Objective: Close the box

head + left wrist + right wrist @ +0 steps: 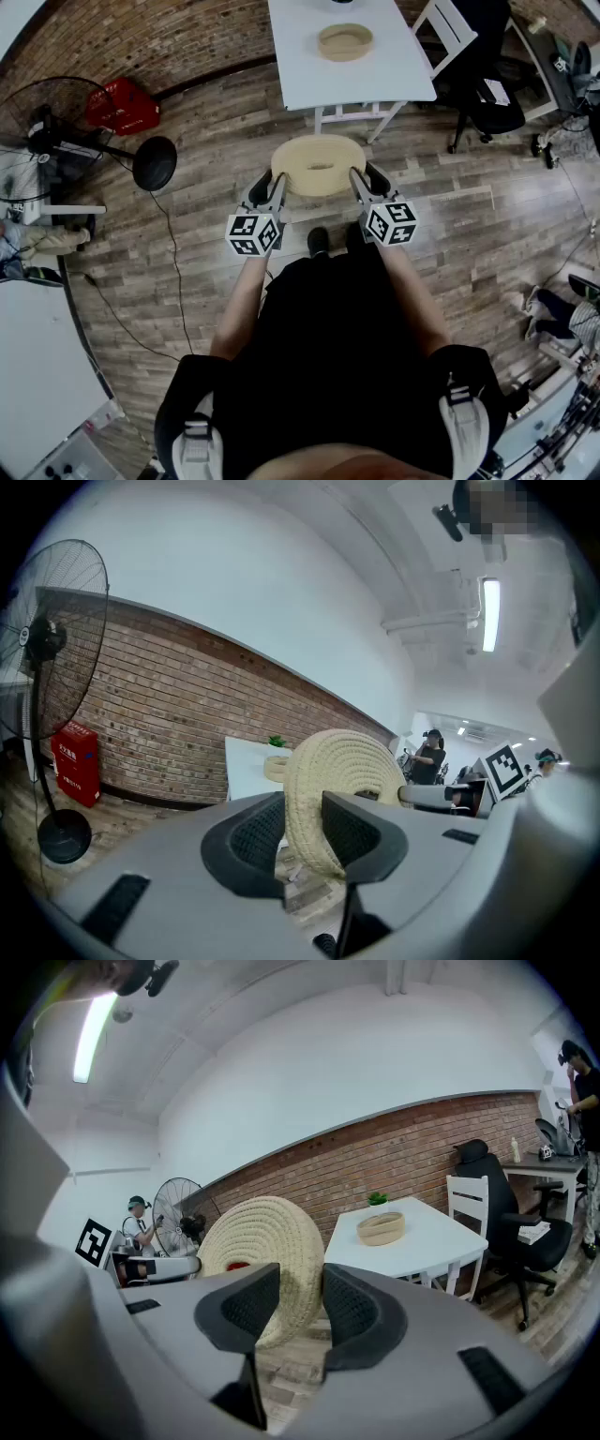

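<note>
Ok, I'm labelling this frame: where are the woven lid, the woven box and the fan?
woven lid (319, 150): head view, on its top face.
woven box (345, 55): head view, on its near wall.
fan (155, 163): head view, on its round base.

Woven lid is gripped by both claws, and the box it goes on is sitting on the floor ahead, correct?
The box's place is wrong. The woven box stands on the white table ahead, as the head view shows. The rest holds: the left claw and the right claw both grip the woven lid.
</note>
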